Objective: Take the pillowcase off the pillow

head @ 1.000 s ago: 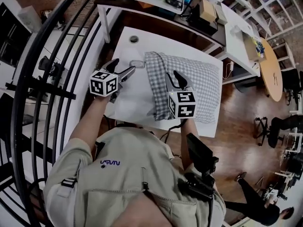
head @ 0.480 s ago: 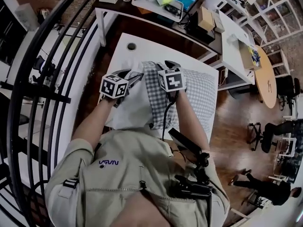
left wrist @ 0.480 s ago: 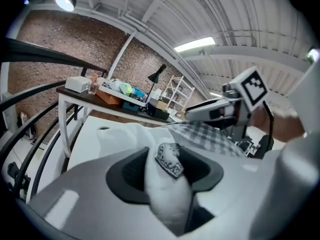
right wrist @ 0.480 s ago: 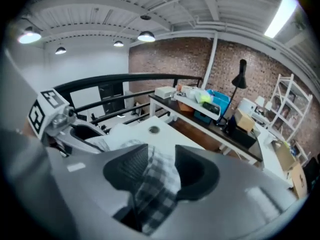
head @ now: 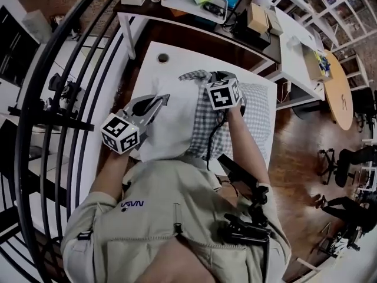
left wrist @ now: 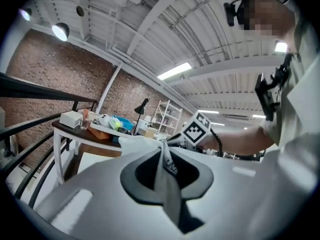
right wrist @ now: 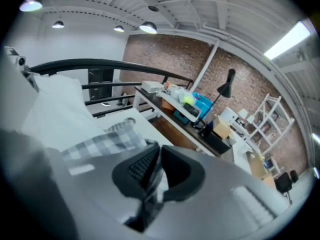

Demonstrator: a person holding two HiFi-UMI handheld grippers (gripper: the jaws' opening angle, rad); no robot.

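l gripper point(left wrist: 164, 154): jaws just closed, clamped on corner of white pillow point(head: 171, 128), held up near-left over table point(head: 154, 47). r gripper point(right wrist: 156, 156): jaws just closed too, pinching edge of checked case point(head: 256, 111) at far side. pillow partly out; case covers its right part, lying on table.

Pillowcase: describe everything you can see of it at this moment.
The pillowcase is soft grey-and-white checked cloth, rumpled and bunched toward the right half of the white table in the head view. It is partly peeled back: the bare white pillow bulges out of its left, open end. The right gripper, whose jaws have just been closing, pinches a fold near its far edge. The rest lies on the table.
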